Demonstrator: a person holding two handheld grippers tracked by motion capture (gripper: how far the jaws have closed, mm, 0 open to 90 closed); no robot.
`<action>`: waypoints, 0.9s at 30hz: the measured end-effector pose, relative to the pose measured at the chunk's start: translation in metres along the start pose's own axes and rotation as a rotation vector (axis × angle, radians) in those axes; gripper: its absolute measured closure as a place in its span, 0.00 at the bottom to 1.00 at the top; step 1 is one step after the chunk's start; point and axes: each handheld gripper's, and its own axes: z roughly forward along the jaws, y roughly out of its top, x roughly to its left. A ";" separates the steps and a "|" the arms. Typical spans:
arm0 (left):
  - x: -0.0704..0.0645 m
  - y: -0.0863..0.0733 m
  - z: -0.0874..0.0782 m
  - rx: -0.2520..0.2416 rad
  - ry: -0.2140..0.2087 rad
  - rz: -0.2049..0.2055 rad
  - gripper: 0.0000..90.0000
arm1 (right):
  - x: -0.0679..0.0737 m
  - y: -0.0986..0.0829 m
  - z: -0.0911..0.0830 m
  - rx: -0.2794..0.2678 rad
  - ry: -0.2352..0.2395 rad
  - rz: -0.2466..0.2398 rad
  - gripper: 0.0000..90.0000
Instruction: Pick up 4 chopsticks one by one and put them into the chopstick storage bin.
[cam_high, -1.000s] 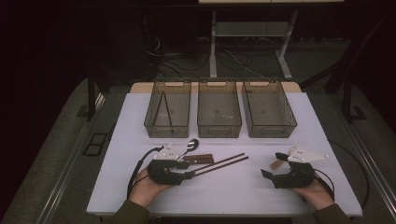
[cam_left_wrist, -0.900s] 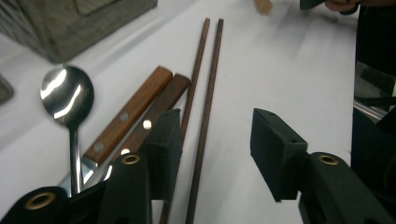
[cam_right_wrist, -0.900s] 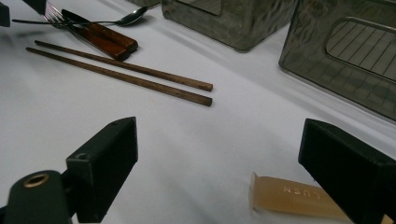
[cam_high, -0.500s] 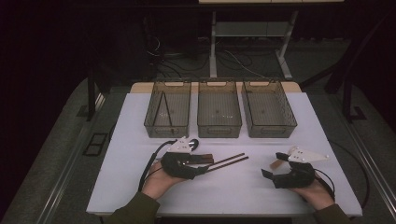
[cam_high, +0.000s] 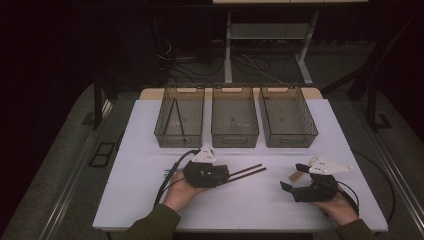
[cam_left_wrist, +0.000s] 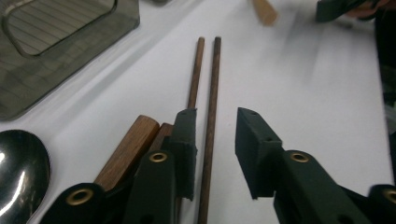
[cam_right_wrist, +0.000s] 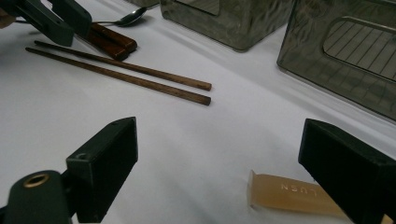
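Your left tongs (cam_left_wrist: 215, 154) sit low over the white table (cam_high: 150, 175), jaws parted to a narrow gap, and one of the two chopsticks (cam_left_wrist: 211, 116) runs straight up that gap without being pinched; its twin (cam_left_wrist: 195, 70) lies just outside the left jaw, close alongside. Take the chopsticks as your landmark: in the high view they lie (cam_high: 247, 172) on the table in front of the middle bin (cam_high: 235, 135), slanting up to the right, with your left tongs (cam_high: 222, 176) covering their near ends. Just beside those near ends, in the left gripper view, lie two wooden handles (cam_left_wrist: 128, 149), and next to them the shiny bowl of a spoon (cam_left_wrist: 21, 168). From the right gripper view the same spoon (cam_right_wrist: 128, 17) lies beyond the chopsticks (cam_right_wrist: 140, 70), with the wooden handles (cam_right_wrist: 112, 42) touching or nearly touching the farther stick; you cannot tell which. Your right tongs (cam_right_wrist: 217, 177) are spread wide and hold nothing, resting well to the right of the chopsticks' far tips. Between the jaws, nearer the right one, lies a small tan piece (cam_right_wrist: 289, 193) with raised letters. In the high view your right tongs (cam_high: 292, 177) point left, toward the chopsticks, with the tan piece (cam_high: 296, 176) between the jaws.
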 end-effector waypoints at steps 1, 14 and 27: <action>0.000 -0.001 0.002 0.009 0.000 0.003 0.79 | 0.000 0.000 0.000 0.002 0.001 0.000 0.12; -0.001 0.002 0.023 0.065 -0.022 0.030 0.89 | 0.002 0.000 0.001 0.006 0.002 0.000 0.12; 0.000 0.003 0.035 0.101 -0.005 0.058 0.92 | 0.000 0.000 0.000 0.002 0.001 0.001 0.12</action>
